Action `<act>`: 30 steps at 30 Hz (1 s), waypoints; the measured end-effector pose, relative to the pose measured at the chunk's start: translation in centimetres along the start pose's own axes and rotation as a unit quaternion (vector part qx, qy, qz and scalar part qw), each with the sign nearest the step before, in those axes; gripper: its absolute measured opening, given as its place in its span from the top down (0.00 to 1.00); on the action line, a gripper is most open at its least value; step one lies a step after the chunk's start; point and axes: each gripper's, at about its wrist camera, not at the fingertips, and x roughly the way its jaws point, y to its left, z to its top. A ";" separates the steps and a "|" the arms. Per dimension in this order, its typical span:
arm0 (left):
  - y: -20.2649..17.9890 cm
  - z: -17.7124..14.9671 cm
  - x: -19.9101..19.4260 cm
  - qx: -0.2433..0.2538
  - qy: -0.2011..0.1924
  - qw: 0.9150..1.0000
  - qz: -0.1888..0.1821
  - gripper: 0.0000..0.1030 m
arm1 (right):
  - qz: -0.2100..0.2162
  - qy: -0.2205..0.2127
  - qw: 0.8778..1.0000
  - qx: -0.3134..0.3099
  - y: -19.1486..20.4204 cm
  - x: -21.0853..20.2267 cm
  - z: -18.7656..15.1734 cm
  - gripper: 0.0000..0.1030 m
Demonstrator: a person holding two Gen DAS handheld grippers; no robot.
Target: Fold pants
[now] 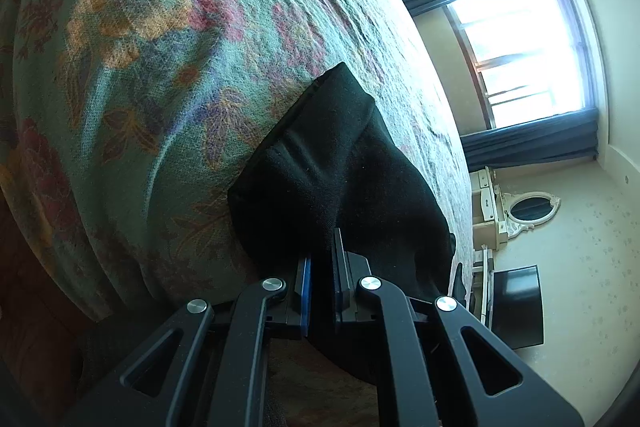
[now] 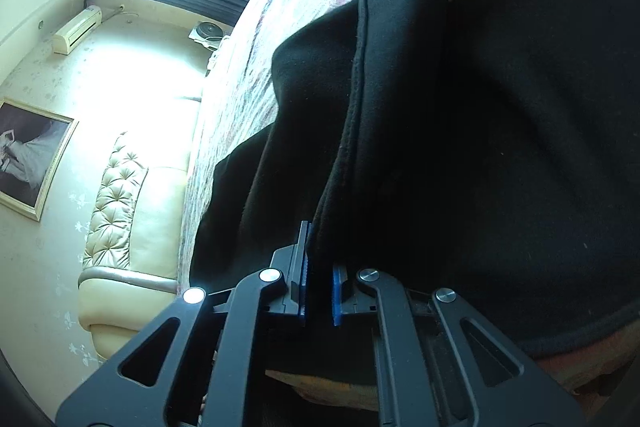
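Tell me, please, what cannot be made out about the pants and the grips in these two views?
- Left wrist view: the left tongs clamp the black pants; the cloth's lower part is hidden behind them.
- Right wrist view: the right tongs grip the pants, which run past the frame's right edge.
- Neither view shows the whole garment.

pants (image 1: 320,167): we saw matt black cloth, softly napped
bedspread (image 1: 140,47): woven, rough-looking floral cloth
left gripper (image 1: 320,291): matt black plastic, shiny metal pins
fingers (image 2: 337,293): blue pads
headboard (image 2: 116,195): glossy tufted cream upholstery
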 end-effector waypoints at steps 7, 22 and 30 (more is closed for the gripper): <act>1.1 -0.6 0.1 0.002 0.011 1.000 0.014 0.91 | -0.012 0.025 1.000 0.008 -2.4 -1.3 -2.7 0.93; -8.1 -2.8 -3.5 0.228 -0.056 0.971 0.046 0.19 | -0.176 -0.101 0.963 -0.178 6.1 -3.9 14.4 0.28; -12.2 -7.8 5.8 0.245 0.072 0.966 0.040 0.18 | -0.381 0.005 0.884 -0.272 5.7 12.2 25.3 0.28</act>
